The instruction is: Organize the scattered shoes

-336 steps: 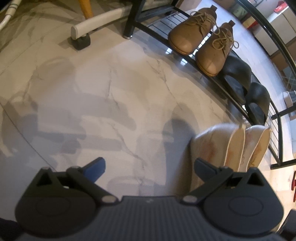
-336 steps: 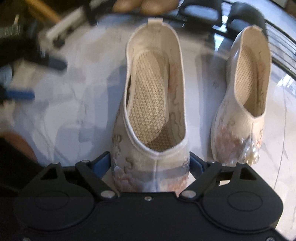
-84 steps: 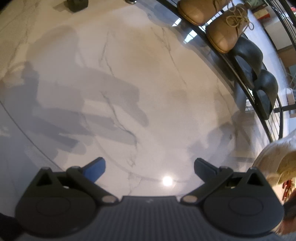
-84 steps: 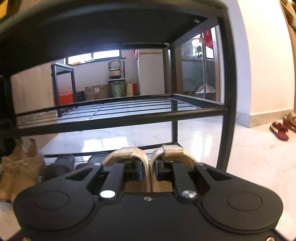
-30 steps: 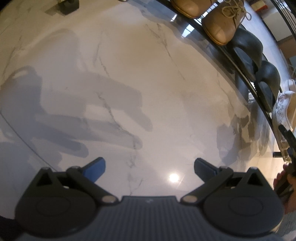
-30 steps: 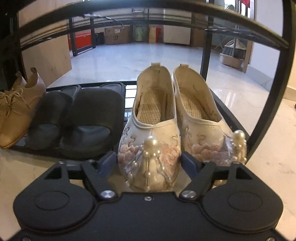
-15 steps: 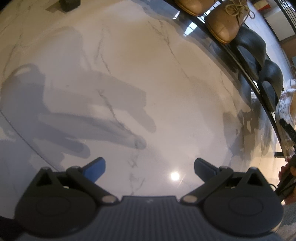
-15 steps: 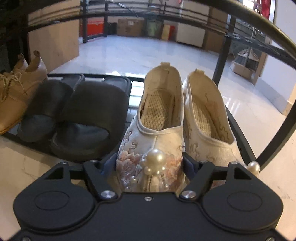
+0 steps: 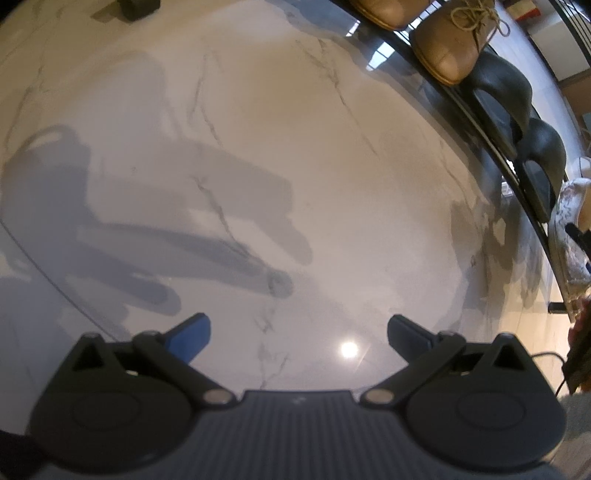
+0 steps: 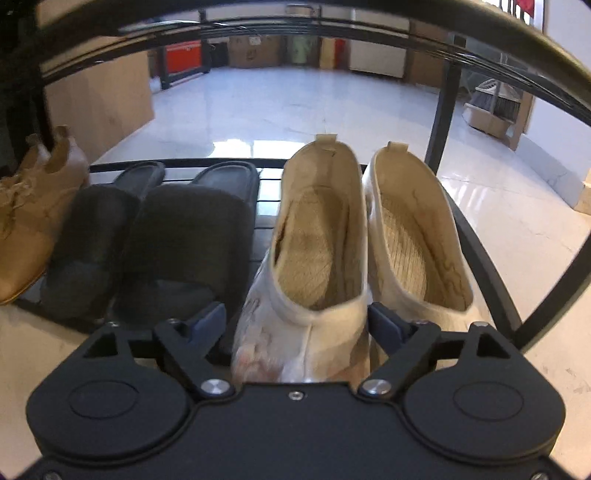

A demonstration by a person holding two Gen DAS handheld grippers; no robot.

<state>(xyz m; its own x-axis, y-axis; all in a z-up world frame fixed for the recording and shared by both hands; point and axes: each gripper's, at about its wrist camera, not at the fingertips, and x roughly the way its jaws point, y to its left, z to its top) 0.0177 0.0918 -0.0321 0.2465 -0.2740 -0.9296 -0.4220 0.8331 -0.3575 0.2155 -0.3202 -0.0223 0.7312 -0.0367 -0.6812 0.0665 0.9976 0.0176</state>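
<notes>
In the right wrist view two cream embroidered shoes stand side by side on the black shoe rack (image 10: pixel 480 258), toes toward me. My right gripper (image 10: pixel 295 321) is open, its fingers on either side of the toe of the left cream shoe (image 10: pixel 317 251); the right cream shoe (image 10: pixel 417 243) stands just right of it. My left gripper (image 9: pixel 297 328) is open and empty above bare marble floor (image 9: pixel 258 147). In the left wrist view a cream shoe (image 9: pixel 570 221) shows at the far right edge.
Two black slippers (image 10: pixel 177 243) and tan lace-up shoes (image 10: pixel 33 221) stand on the rack left of the cream pair; both also show in the left wrist view, slippers (image 9: pixel 517 110) and tan shoes (image 9: pixel 450 51). A rack post (image 10: pixel 441 122) and upper shelf bar (image 10: pixel 295 29) frame the shoes.
My right gripper has moved closer over the left cream shoe's toe, with its fingers spread around it. The left gripper has barely moved.
</notes>
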